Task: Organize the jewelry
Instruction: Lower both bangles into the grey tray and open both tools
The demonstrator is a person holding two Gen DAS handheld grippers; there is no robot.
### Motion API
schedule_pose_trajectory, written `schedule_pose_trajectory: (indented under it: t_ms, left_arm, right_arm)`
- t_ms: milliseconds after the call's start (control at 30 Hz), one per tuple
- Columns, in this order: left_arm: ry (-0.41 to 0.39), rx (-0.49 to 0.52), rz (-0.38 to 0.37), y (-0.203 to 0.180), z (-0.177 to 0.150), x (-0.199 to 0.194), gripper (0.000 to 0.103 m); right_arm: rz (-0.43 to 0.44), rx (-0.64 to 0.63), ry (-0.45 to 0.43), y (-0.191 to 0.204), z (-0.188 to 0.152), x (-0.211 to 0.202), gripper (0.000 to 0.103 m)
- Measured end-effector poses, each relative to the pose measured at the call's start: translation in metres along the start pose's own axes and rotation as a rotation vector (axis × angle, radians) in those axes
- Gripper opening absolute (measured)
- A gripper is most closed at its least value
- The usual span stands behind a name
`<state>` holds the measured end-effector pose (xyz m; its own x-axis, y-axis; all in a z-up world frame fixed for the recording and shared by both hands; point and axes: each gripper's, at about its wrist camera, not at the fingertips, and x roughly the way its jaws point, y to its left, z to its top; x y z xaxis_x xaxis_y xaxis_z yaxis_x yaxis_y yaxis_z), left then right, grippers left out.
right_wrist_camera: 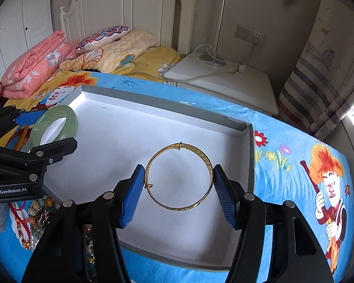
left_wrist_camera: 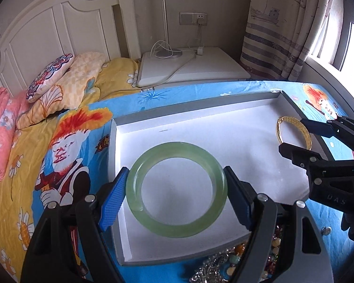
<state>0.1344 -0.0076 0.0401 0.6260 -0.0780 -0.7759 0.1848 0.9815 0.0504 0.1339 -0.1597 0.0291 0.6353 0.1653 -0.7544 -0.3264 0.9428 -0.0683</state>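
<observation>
A pale green jade bangle [left_wrist_camera: 151,221] is clamped flat between the blue pads of my left gripper [left_wrist_camera: 176,176], which is shut on it over the left part of a white tray with a grey rim [left_wrist_camera: 200,108]. Over the tray's right side, my right gripper [right_wrist_camera: 179,172] is shut on a thin gold bangle [right_wrist_camera: 177,146]. Both bangles cast soft shadows on the tray floor [right_wrist_camera: 120,141] below them. Each camera shows the other tool from the side: the right gripper [left_wrist_camera: 293,133] with the gold bangle [left_wrist_camera: 280,120], and the left gripper [right_wrist_camera: 56,127] with the green bangle [right_wrist_camera: 70,118].
A heap of bead necklaces and silver pieces [right_wrist_camera: 35,212] lies on the blue cartoon bedsheet [right_wrist_camera: 283,146] in front of the tray's near left corner, and shows below my left gripper as the heap [left_wrist_camera: 224,266]. Pillows [left_wrist_camera: 66,82], a white nightstand [left_wrist_camera: 193,68] with a lamp, and a curtain [left_wrist_camera: 283,35] stand behind.
</observation>
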Motion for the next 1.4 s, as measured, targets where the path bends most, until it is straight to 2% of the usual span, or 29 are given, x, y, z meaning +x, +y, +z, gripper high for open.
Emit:
schedule_pose_trajectory:
  t_ms: [400,467,500,533,800,967,1400]
  left_arm:
    - [0.040,-0.028,0.014,0.010,0.004,0.028,0.078]
    - [0.043,-0.024,0.025,0.009,0.003,0.028,0.078]
    - [0.038,-0.028,0.027,0.009,0.004,0.027,0.079]
    - [0.025,-0.031,0.038,0.009,0.004,0.024,0.079]
    - [-0.047,0.009,0.132,0.001,0.004,-0.017,0.085]
    - [-0.054,0.010,0.167,0.001,-0.009,-0.041,0.085]
    - [-0.075,0.001,0.190,0.009,-0.063,-0.087,0.086]
  right_arm:
    - [-0.013,0.021,0.064,-0.009,0.014,0.036,0.060]
    - [-0.005,0.050,0.072,-0.012,0.011,0.038,0.070]
    - [0.005,0.064,0.070,-0.015,0.010,0.037,0.080]
    - [0.017,0.074,0.064,-0.016,0.009,0.035,0.085]
    - [0.037,0.088,-0.007,-0.011,0.003,0.001,0.085]
    - [0.045,0.095,-0.044,-0.003,-0.009,-0.025,0.085]
    - [0.070,0.115,-0.057,0.024,-0.056,-0.068,0.085]
